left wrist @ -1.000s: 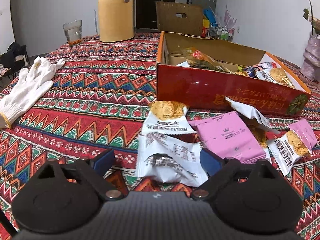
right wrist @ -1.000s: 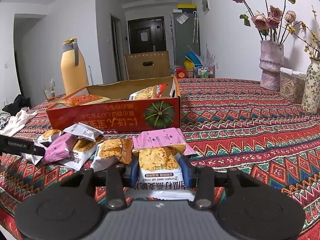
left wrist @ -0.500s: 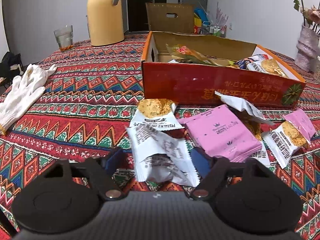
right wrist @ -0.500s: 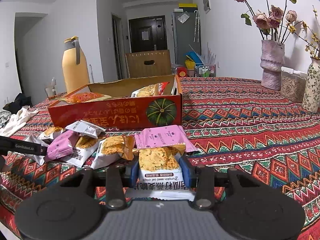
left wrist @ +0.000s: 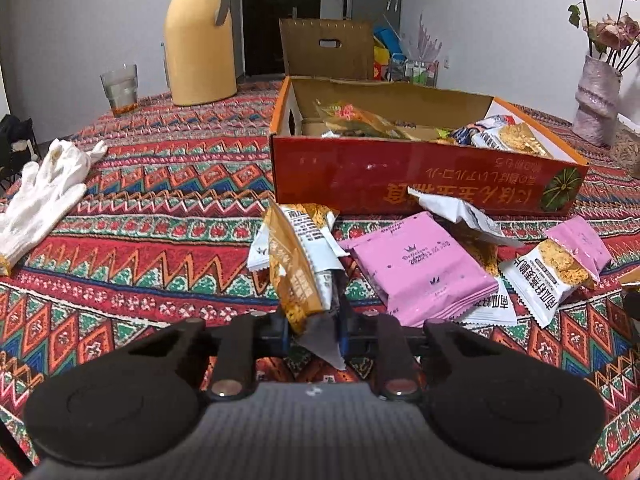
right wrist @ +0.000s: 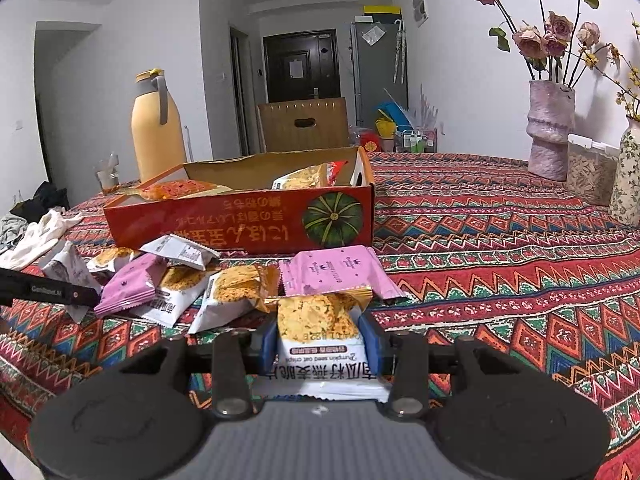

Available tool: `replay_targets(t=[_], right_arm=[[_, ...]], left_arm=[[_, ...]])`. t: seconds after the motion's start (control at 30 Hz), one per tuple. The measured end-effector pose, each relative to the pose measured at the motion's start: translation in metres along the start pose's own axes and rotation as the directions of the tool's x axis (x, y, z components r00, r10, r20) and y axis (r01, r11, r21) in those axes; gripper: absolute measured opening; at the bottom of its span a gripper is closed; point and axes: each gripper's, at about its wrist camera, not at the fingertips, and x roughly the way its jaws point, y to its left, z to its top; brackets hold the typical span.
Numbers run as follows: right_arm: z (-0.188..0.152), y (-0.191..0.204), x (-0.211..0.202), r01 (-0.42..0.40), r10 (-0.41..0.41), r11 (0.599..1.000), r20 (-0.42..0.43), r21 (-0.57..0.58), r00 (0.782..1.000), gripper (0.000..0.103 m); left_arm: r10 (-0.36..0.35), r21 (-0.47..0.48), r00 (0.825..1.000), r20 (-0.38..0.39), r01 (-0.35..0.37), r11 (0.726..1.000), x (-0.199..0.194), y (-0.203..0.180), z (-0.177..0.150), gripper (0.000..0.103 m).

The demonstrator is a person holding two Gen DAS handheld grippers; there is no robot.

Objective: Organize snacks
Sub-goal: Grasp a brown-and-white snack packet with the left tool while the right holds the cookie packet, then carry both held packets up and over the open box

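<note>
two views look along handheld claws over a desk (left wrist: 160,184) covered in a bright zigzag cloth. the left claw (left wrist: 312,332) is clenched on a crumpled white and orange snack packet (left wrist: 298,268), pinched at its lower end so the rest stands up on edge above the desk. the right claw (right wrist: 320,344) grips a white crisp packet (right wrist: 320,340) by its sides, lying flat and pointing toward the box. a loose heap of more packets, a pink one (left wrist: 420,272) among them, lies on the cloth just in front of a long red cardboard box (left wrist: 400,176) with a green pumpkin printed on its front. the box is open at the top and already holds several packets: orange and yellow bags near the middle, and a white crisp packet (left wrist: 508,142) at the right end; much of its floor is hidden by the front wall. the likely step is lifting each held packet over the wall and dropping it inside. to do it well, raise the packets clear of the rim first, since the left one is held by a thin edge and could slip, then let go over the emptier left part. a yellow jug (left wrist: 200,40), a glass (left wrist: 119,88) and a white glove (left wrist: 44,192) sit well apart.
</note>
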Motion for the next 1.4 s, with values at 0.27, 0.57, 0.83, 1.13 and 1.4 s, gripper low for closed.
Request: replay_targets(t=[0.27,0.57,0.83,1.13,1.4], right_arm=[[0.001,0.006,-0.002,-0.006,0.007,1.000,0.010,-0.010,1.000,0.041],[0.016,0.010,-0.003,0.004,-0.002,1.000,0.051,-0.025,0.999,0.041],[0.038,0.014,0.001,0.007,-0.003,0.999,0.106,-0.043,0.994,0.041],[0.072,0.017,0.018,0.008,0.002,0.998,0.171,-0.057,0.985,0.041],[0.108,0.020,0.043,0.001,0.015,0.997,0.212,-0.073,0.977,0.041]], left_arm=[[0.007,0.003,0.997,0.072,-0.007,1.000,-0.020,0.002,0.004,0.021],[-0.018,0.003,0.987,0.157,0.017,1.000,-0.043,-0.002,0.019,0.021],[-0.042,0.008,0.975,0.219,0.041,0.999,-0.052,-0.012,0.042,0.021],[-0.065,0.013,0.961,0.269,0.064,0.998,-0.046,-0.029,0.077,0.021],[-0.076,0.005,0.954,0.292,0.078,0.997,-0.029,-0.042,0.105,0.021]])
